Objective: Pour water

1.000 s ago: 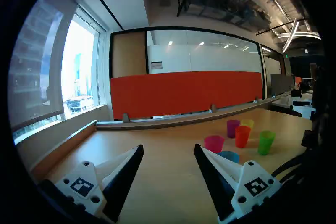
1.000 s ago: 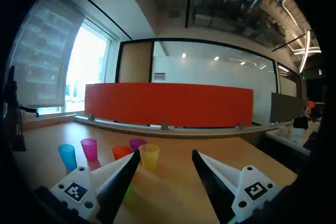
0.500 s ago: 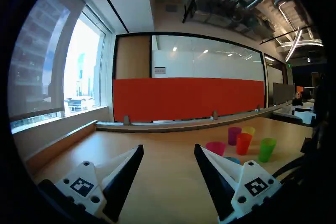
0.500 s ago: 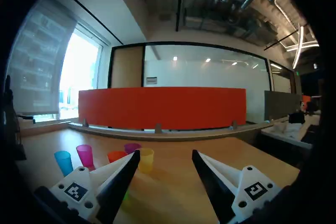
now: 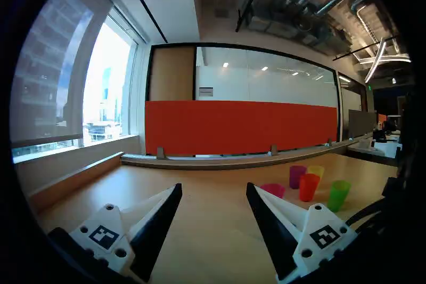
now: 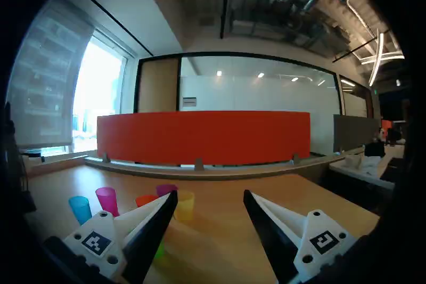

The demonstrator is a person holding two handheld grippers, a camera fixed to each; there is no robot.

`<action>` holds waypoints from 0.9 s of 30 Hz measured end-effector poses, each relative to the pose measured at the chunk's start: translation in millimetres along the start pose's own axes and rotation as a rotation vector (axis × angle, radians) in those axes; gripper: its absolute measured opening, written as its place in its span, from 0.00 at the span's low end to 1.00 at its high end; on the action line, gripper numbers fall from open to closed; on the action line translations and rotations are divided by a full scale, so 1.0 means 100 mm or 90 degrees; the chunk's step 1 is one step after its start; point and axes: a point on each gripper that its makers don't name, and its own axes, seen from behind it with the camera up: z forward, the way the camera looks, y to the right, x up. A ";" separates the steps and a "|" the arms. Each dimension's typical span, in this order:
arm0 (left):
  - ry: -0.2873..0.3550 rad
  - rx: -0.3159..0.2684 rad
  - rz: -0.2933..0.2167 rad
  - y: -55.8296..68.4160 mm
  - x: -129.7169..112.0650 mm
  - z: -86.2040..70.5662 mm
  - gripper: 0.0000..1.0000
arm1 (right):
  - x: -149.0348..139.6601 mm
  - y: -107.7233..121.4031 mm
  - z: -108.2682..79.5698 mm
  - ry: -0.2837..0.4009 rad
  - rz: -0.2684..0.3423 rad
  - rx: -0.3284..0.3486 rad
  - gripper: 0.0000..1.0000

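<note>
Bright daylight pours through a tall window on the left, blown out to white glare (the buildings outside barely show). Ceiling strip lights glow at upper right. Fisheye distortion bends straight lines near the edges. The far right falls dark. Focus is sharp.

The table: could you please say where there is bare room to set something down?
The table is bare from the window ledge to the pink cup in the left gripper view, and from the yellow cup to its right edge in the right gripper view. It's crowded around the orange cup.
</note>
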 end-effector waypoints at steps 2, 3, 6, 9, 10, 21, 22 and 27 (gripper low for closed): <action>0.003 0.009 0.004 -0.01 0.00 0.01 0.89 | 0.00 0.02 0.01 -0.001 0.001 -0.006 0.96; 0.005 0.013 0.006 -0.02 0.01 0.02 0.89 | 0.01 0.02 0.01 -0.002 0.001 -0.009 0.96; 0.014 0.022 0.007 -0.02 0.02 0.04 0.89 | 0.00 0.04 0.02 -0.007 -0.003 -0.018 0.96; 0.020 0.034 0.003 -0.05 0.02 0.05 0.89 | 0.00 0.05 0.01 -0.016 -0.006 -0.027 0.96; 0.022 0.037 0.000 -0.06 0.01 0.06 0.89 | 0.01 0.04 0.01 -0.018 -0.006 -0.028 0.96; 0.034 0.063 -0.005 -0.14 -0.14 0.12 0.89 | 0.12 -0.09 -0.02 -0.026 0.003 -0.025 0.96; 0.034 0.064 -0.003 -0.14 -0.16 0.13 0.89 | 0.12 -0.09 -0.01 -0.026 0.003 -0.025 0.96; 0.034 0.073 -0.001 -0.18 -0.26 0.17 0.89 | 0.16 -0.11 -0.01 -0.026 0.003 -0.023 0.96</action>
